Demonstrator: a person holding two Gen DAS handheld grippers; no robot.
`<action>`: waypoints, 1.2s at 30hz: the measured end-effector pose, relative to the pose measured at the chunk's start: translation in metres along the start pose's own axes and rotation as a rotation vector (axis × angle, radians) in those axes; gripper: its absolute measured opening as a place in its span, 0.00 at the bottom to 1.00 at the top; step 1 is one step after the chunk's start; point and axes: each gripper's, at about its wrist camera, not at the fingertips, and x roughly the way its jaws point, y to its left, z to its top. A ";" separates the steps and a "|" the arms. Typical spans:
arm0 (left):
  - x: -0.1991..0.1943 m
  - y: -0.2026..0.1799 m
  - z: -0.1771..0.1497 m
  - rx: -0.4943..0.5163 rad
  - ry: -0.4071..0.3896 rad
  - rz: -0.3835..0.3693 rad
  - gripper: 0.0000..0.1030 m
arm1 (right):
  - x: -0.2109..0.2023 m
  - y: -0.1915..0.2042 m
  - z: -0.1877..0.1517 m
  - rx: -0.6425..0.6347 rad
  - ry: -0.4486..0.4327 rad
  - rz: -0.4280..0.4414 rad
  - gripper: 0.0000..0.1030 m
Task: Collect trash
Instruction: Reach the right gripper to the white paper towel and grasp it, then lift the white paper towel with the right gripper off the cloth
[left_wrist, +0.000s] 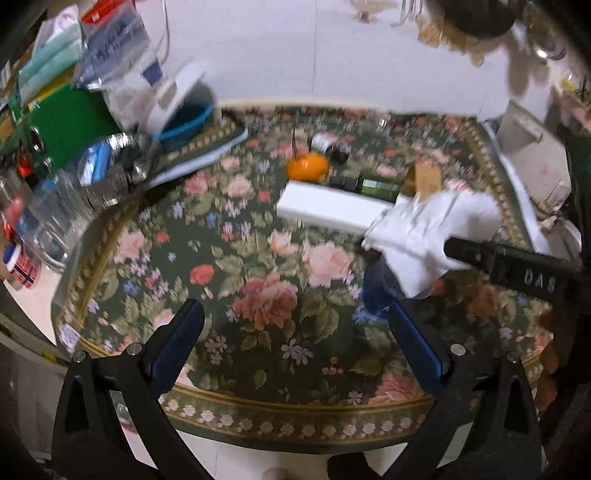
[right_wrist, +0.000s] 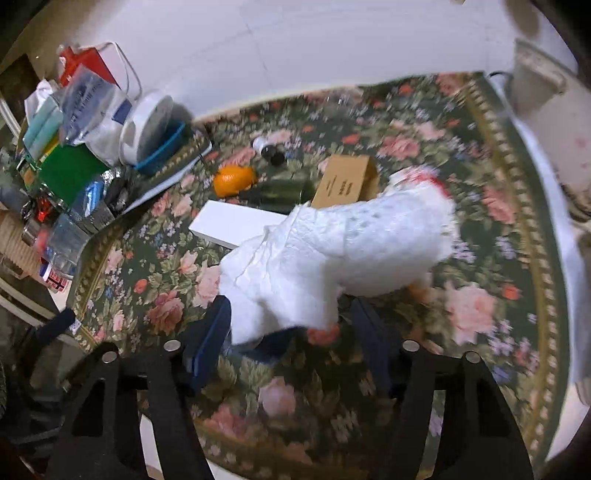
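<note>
Reaching for the crumpled white tissue (right_wrist: 332, 251) at the middle of the right wrist view, the right gripper (right_wrist: 291, 343) has its jaws apart around the wad's lower edge; I can't see the pads pressing on it. It lies on the floral tablecloth (right_wrist: 480, 206), beside a white box (right_wrist: 229, 221) and a brown carton (right_wrist: 343, 181), with an orange (right_wrist: 232, 179) further up. The left gripper (left_wrist: 295, 343) hangs open over bare cloth, nothing between its fingers. I'd judge a good pinch wants the thick middle, not a loose corner, lifted clear without snagging the cloth.
</note>
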 end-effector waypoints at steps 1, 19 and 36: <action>0.006 0.000 -0.002 0.000 0.017 0.001 0.97 | 0.006 -0.001 0.001 0.003 0.010 0.007 0.57; 0.050 -0.061 0.013 0.069 0.118 -0.133 0.97 | -0.040 -0.026 0.028 -0.013 -0.085 0.050 0.03; 0.043 -0.022 -0.003 0.022 0.129 -0.067 0.96 | 0.032 -0.014 0.020 0.045 0.127 0.119 0.59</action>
